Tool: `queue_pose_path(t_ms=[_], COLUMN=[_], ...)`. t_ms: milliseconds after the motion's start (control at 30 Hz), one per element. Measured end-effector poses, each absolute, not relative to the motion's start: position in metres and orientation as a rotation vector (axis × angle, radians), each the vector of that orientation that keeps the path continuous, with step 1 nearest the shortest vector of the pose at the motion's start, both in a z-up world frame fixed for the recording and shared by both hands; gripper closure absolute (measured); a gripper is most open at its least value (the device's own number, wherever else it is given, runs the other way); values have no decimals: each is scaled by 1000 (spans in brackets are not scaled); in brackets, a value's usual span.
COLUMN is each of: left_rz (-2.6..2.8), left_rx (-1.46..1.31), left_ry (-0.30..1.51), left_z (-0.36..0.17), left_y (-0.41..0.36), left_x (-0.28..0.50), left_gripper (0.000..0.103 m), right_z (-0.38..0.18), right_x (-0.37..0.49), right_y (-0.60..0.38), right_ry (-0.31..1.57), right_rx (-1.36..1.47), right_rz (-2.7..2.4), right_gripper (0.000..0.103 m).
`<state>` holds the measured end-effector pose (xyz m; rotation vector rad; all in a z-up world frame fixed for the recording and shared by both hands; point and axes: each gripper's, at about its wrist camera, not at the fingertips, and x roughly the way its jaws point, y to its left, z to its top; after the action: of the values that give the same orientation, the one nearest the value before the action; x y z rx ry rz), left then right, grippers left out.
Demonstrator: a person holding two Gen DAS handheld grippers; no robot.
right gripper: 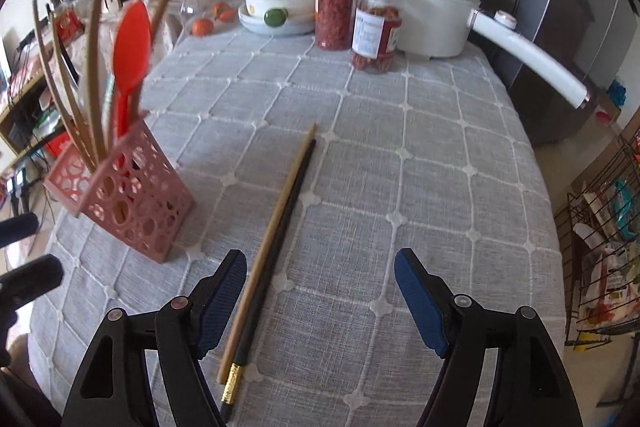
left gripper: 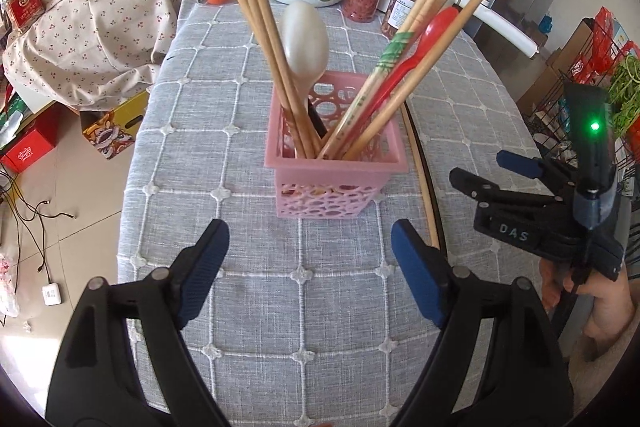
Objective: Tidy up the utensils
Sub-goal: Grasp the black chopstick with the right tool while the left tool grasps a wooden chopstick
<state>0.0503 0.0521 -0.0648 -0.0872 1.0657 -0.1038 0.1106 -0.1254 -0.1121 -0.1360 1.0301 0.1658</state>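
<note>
A pink perforated basket [left gripper: 334, 167] stands on the grey checked tablecloth and holds several wooden chopsticks [left gripper: 256, 11], a white spoon [left gripper: 306, 39] and a red spoon [left gripper: 420, 47]. It also shows at the left of the right wrist view [right gripper: 128, 191]. A wooden chopstick [right gripper: 276, 223] and a black chopstick with a gold end [right gripper: 280, 247] lie side by side on the cloth. My left gripper [left gripper: 310, 263] is open and empty in front of the basket. My right gripper [right gripper: 320, 291] is open and empty, its left finger beside the two chopsticks.
At the table's far end stand a white pot with a long handle [right gripper: 420, 7], two jars of red dried goods [right gripper: 336, 11], a bowl with a green squash [right gripper: 280, 3] and oranges [right gripper: 202, 25]. A wire rack [right gripper: 600, 247] is at the right, boxes on the floor at the left.
</note>
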Motion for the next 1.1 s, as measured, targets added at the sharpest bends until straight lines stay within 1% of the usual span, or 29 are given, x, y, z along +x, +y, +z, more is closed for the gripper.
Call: queue_pose_path(t_ms=[100,400,800,833,867,900,967,1033,1100], left_rz=[-98,-91,-92,-91,-93,-100,-113,-134,-166], left_rx=[-100,-84,-75,-70,-64,-58,-37,-12,7], left_ry=[1056,1031,1027,1025,1018,1008,984,966,956], left_z=[-63,-59,-60,-59,-58,-55,-50,-45,-41], left_y=[55,52,53,52,51,50,46,38,27], left_x=[51,51,49,48,46,45,40,35,31], left_gripper=[20,20,20,20,20,20,20,20,20], right_z=[-129,-150,-152,-151,-150,-148,-146,-146,-145], right_x=[124,150,157,159,160,161,163,164,163], right_y=[-126,-134,-119,-120,-121,-123,-130,-141,-154], right_ry=[1088,1201,1191,1193,1190,1189,1205,1229,1257], right_rx=[-126,11,-70,-64,-55,-46,-29,2,42], right_rz=[148,103,68,68,66,61,57,63,52], right_gripper=[25,25,26,32,45,53,88,91,96])
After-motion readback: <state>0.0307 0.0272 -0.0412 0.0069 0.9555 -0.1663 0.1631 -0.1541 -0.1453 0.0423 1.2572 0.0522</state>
